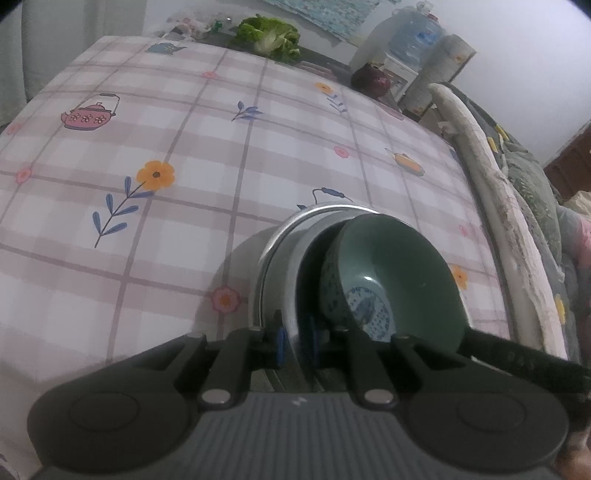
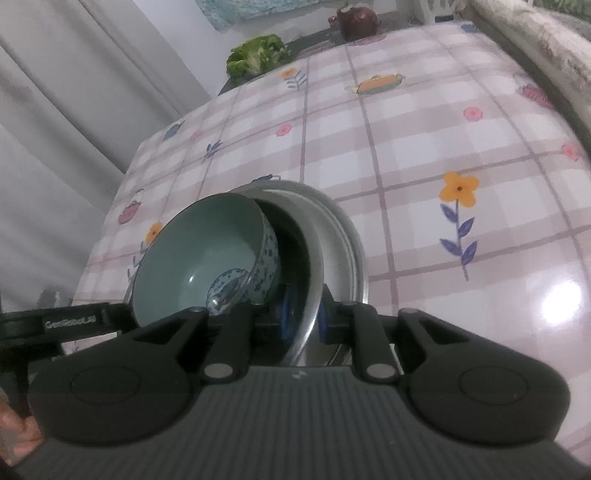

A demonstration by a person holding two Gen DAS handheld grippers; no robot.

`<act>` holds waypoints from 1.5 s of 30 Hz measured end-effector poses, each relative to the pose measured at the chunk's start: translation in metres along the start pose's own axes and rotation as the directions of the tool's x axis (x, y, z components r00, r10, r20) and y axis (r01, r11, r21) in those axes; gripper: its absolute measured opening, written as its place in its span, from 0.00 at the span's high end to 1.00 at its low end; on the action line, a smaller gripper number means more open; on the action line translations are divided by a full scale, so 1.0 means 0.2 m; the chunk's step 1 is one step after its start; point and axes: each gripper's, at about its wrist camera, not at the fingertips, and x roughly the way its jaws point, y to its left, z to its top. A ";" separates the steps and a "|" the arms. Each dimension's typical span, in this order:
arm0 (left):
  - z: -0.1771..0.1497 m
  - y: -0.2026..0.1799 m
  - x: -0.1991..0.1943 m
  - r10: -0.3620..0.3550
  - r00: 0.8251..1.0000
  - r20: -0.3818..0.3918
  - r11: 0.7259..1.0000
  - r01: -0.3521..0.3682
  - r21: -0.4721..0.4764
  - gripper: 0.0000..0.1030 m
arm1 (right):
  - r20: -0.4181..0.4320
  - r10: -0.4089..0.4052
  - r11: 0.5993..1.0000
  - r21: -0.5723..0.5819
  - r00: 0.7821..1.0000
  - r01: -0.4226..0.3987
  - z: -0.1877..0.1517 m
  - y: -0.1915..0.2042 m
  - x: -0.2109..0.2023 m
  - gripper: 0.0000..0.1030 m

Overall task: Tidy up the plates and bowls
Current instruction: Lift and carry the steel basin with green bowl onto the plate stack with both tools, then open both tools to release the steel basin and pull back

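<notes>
From the left wrist camera I see the checked tablecloth (image 1: 184,122) running off to the left, printed with a pink teapot and an orange flower, all bare on that side. Moving right, my left gripper (image 1: 295,341) has its blue pads on either side of the near rim of a steel bowl (image 1: 280,251), narrowly set and apparently pinching the thin metal. Nested in it, leaning toward the right, sits the green ceramic bowl (image 1: 402,266) with a blue pattern at its bottom. At the far right a black gripper arm reaches in beside the green bowl, and beyond it lies a padded edge with bedding.

In the right wrist view the order flips: the ceramic bowl (image 2: 199,254) is on the left, tilted inside the steel bowl (image 2: 340,236), and my right gripper (image 2: 303,319) straddles the steel rim, pads close together on it. I judge both grippers clamp the same steel bowl at neighbouring points, though the margin of pinch looks slim. Far off, a leafy green vegetable (image 2: 258,55) and a dark red onion (image 2: 358,18) sit at the table's end.

The stack seems to rest on or just above the cloth. To finish well I would keep both hands level with each other, since the ceramic bowl is loose and already canted; any tilt could slide it out. I would let the base settle fully before freeing the rim, one hand at a time.
</notes>
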 end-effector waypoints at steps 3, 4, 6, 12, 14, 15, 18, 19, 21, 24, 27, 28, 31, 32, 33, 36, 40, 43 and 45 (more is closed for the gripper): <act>0.00 0.00 -0.04 0.000 1.000 0.026 1.000 0.000 0.011 0.83 | 0.029 -0.009 1.000 -0.007 1.000 0.009 0.01 -0.01 -0.03 0.82; 0.00 0.00 -0.06 0.004 0.999 0.041 1.000 -0.005 0.020 0.82 | 0.038 -0.010 1.000 -0.008 0.999 0.010 0.01 -0.01 -0.04 0.82; -0.01 -0.01 -0.10 0.010 0.997 0.071 0.999 -0.013 0.039 0.75 | 0.059 -0.014 1.000 -0.012 0.998 0.014 0.02 -0.01 -0.08 0.77; -0.04 -0.02 -0.20 0.005 0.993 0.120 0.996 -0.016 0.090 0.62 | 0.118 0.011 0.998 0.052 0.993 -0.017 0.00 -0.09 -0.20 0.56; -0.07 -0.01 -0.22 0.001 0.992 0.126 0.994 -0.014 0.107 0.61 | 0.131 0.017 0.995 0.091 0.991 -0.029 -0.03 -0.13 -0.22 0.55; -0.08 -0.01 -0.22 -0.002 0.992 0.126 0.994 -0.012 0.112 0.61 | 0.130 0.025 0.993 0.111 0.991 -0.040 -0.05 -0.15 -0.23 0.54; -0.11 0.01 -0.23 -0.017 0.992 0.123 0.994 0.003 0.111 0.61 | 0.105 0.058 0.982 0.171 0.993 -0.075 -0.11 -0.20 -0.21 0.54; -0.12 0.02 -0.22 -0.025 0.993 0.116 0.994 0.013 0.107 0.61 | 0.093 0.074 0.978 0.189 0.993 -0.091 -0.13 -0.22 -0.20 0.54; -0.15 0.04 -0.20 -0.052 0.994 0.099 0.995 0.043 0.095 0.61 | 0.079 0.094 0.970 0.216 0.992 -0.109 -0.18 -0.23 -0.18 0.54; -0.18 0.06 -0.16 -0.092 0.993 0.070 0.994 0.087 0.068 0.61 | 0.078 0.133 0.956 0.253 0.988 -0.148 -0.23 -0.23 -0.15 0.52; -0.20 0.08 -0.13 -0.120 0.990 0.071 0.992 0.116 0.056 0.58 | 0.078 0.152 0.948 0.271 0.985 -0.167 -0.25 -0.22 -0.13 0.52; -0.21 0.08 -0.12 -0.126 0.989 0.072 0.991 0.123 0.049 0.57 | 0.076 0.158 0.946 0.274 0.985 -0.173 -0.26 -0.22 -0.12 0.52; -0.21 0.11 -0.10 -0.147 0.986 0.074 0.989 0.144 0.038 0.56 | 0.069 0.189 0.932 0.301 0.979 -0.201 -0.27 -0.21 -0.08 0.52; -0.21 0.11 -0.10 -0.153 0.985 0.075 0.988 0.151 0.035 0.56 | 0.070 0.203 0.925 0.312 0.977 -0.215 -0.28 -0.21 -0.07 0.53; -0.21 0.12 -0.10 -0.159 0.984 0.075 0.987 0.157 0.030 0.56 | 0.072 0.217 0.920 0.319 0.973 -0.229 -0.29 -0.20 -0.06 0.52; -0.20 0.13 -0.09 -0.165 0.983 0.074 0.986 0.164 0.016 0.57 | 0.076 0.198 0.927 0.308 0.977 -0.212 -0.28 -0.17 -0.04 0.51; -0.20 0.11 -0.09 -0.154 0.985 0.078 0.988 0.153 0.019 0.57 | 0.069 0.179 0.937 0.293 0.981 -0.192 -0.28 -0.14 -0.04 0.51; -0.18 0.11 -0.08 -0.145 0.986 0.078 0.989 0.144 0.019 0.57 | 0.073 0.176 0.936 0.297 0.982 -0.190 -0.27 -0.14 -0.04 0.51; -0.16 0.11 -0.07 -0.142 0.987 0.081 0.990 0.141 0.012 0.57 | 0.074 0.174 0.936 0.298 0.982 -0.188 -0.26 -0.14 -0.03 0.51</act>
